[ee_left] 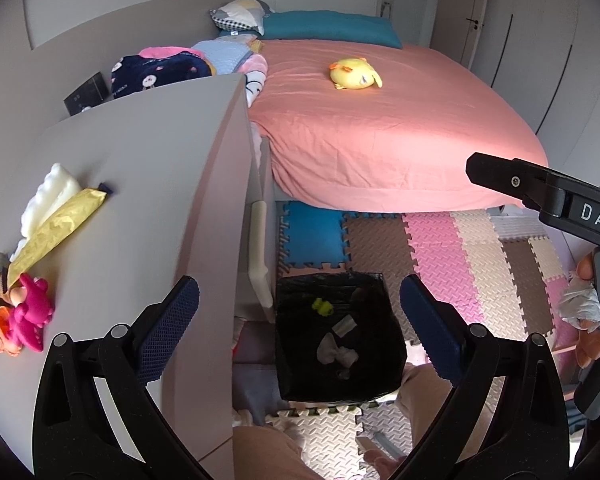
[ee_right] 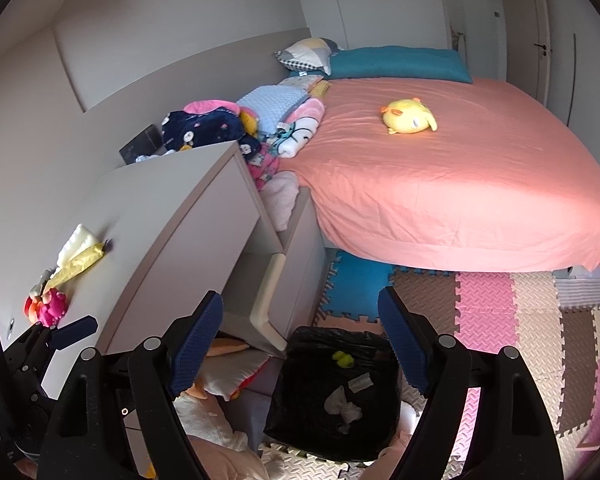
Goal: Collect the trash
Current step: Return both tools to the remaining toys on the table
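A black-lined trash bin [ee_left: 336, 336] stands on the floor mats beside the grey cabinet; it also shows in the right wrist view [ee_right: 336, 392]. Inside lie crumpled white tissue [ee_left: 336, 350] [ee_right: 344, 404], a small white scrap and a yellow-green bit [ee_left: 323, 306]. On the cabinet top [ee_left: 140, 184] lie a yellow wrapper [ee_left: 56, 232] [ee_right: 80, 264] and white tissue [ee_left: 56, 188]. My left gripper [ee_left: 300, 320] is open and empty above the bin. My right gripper [ee_right: 300, 340] is open and empty above the bin.
Pink and orange toys [ee_left: 20, 316] sit at the cabinet's left end. A bed with a salmon sheet [ee_left: 380, 120] and a yellow plush [ee_left: 354, 74] lies behind. Coloured foam mats [ee_left: 440, 248] cover the floor. Clothes and cushions lie under the cabinet [ee_right: 228, 372].
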`<state>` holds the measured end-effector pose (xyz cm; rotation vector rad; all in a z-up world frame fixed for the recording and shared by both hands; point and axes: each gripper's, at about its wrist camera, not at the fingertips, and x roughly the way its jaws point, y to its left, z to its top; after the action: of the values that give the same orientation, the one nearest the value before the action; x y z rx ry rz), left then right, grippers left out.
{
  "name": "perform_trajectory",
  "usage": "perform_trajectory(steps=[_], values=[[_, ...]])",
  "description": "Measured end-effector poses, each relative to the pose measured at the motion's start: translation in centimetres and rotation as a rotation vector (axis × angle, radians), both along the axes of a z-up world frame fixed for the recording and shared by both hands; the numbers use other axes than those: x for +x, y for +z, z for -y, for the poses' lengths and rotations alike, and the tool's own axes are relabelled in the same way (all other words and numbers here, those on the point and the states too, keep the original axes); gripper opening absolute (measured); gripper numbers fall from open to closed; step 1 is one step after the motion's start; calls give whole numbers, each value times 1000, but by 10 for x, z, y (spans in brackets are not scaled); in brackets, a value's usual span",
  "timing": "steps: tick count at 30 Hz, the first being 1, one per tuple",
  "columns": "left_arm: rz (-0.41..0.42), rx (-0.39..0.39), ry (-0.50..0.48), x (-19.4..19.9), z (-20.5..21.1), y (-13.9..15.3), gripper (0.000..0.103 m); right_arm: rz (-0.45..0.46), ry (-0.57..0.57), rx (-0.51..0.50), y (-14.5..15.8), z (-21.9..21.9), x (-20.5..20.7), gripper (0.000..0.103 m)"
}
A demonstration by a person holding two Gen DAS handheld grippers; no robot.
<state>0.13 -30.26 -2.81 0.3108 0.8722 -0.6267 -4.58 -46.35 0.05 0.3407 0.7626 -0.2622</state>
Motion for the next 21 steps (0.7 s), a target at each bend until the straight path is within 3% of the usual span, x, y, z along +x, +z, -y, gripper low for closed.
perform_trajectory(steps=[21], values=[[35,-3,177,13,-104,15,97,7,166,-8,4,-90,36,80]])
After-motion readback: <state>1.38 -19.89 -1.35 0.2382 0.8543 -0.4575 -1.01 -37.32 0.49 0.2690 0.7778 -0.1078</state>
